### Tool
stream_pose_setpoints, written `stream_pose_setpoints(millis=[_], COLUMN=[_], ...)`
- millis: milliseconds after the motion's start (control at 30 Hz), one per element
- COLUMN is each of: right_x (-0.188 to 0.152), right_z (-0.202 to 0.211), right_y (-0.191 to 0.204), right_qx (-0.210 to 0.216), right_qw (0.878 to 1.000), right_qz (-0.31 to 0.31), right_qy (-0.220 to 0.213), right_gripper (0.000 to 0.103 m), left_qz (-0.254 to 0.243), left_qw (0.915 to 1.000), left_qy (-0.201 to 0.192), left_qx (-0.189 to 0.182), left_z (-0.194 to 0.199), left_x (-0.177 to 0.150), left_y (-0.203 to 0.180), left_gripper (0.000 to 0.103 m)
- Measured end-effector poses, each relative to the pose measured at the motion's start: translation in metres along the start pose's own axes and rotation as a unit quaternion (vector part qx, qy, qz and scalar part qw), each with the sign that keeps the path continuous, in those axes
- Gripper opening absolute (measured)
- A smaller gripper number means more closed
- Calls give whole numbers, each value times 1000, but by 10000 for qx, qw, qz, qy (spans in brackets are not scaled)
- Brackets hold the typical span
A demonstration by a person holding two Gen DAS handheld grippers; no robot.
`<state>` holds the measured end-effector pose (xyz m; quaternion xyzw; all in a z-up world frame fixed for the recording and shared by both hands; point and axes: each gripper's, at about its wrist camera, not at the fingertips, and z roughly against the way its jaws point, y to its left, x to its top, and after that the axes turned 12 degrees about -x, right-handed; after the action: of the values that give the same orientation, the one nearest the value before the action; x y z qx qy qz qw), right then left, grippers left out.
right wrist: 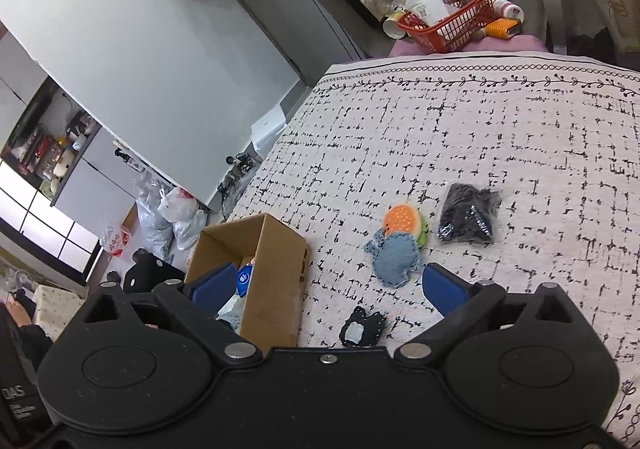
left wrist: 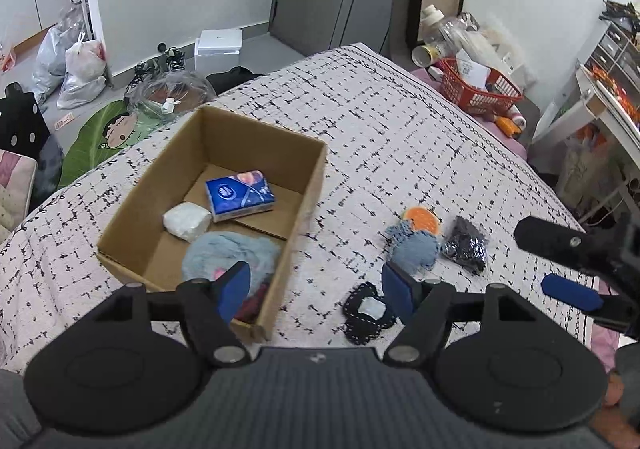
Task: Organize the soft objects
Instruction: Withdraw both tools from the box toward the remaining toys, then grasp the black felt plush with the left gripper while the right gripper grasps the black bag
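Four soft toys left on the bedspread (right wrist: 500, 137) — black patch toy (right wrist: 361, 327), denim toy (right wrist: 396, 257), orange burger toy (right wrist: 402, 223), black packet (right wrist: 468, 219). Black patch toy just ahead of the right tongs (right wrist: 328, 289), between the spread fingers; also beside the right finger (left wrist: 398, 289) of the left tongs (left wrist: 316, 285). Both tongs wide, holding nothing. Long axis of the patch toy hard to tell. Right tongs likely nearer. Cardboard box (left wrist: 308, 185) to the left, its near corner close under both tongs — tissue pack (left wrist: 240, 195), white bundle (left wrist: 186, 221), blue plush (left wrist: 228, 253) already inside. Open room ahead and right; box wall the edge to mind.
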<state>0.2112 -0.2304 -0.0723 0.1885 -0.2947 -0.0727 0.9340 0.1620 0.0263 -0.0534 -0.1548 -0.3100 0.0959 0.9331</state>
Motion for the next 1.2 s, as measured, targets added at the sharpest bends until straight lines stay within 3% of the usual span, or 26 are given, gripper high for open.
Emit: stream_pose_setpoints(millis=[267,667,1033,1200], right_x=[6,20,37,41], right_z=[5,-10,-29,-54], right_y=[-27,-63,-77,-81], right_qx=[38,-230,-508,-582], right_qw=[9998,9993,9985,9978], right_qz=[-191,-277,185,124], right_qy=[-29,13,24,286], right_gripper=[103,103,103,103], left_qz=[-87,54,231,433], left_qw=[9999,9997,9987,9974], left_qy=[112,173,308,394], left_qx=[88,144,321,421], left_z=[-19,-55,-94,-113], left_x=[-11,-28,-39,-44], left_y=[-26,-50,-54,-49], left_gripper=[71,71,71,71])
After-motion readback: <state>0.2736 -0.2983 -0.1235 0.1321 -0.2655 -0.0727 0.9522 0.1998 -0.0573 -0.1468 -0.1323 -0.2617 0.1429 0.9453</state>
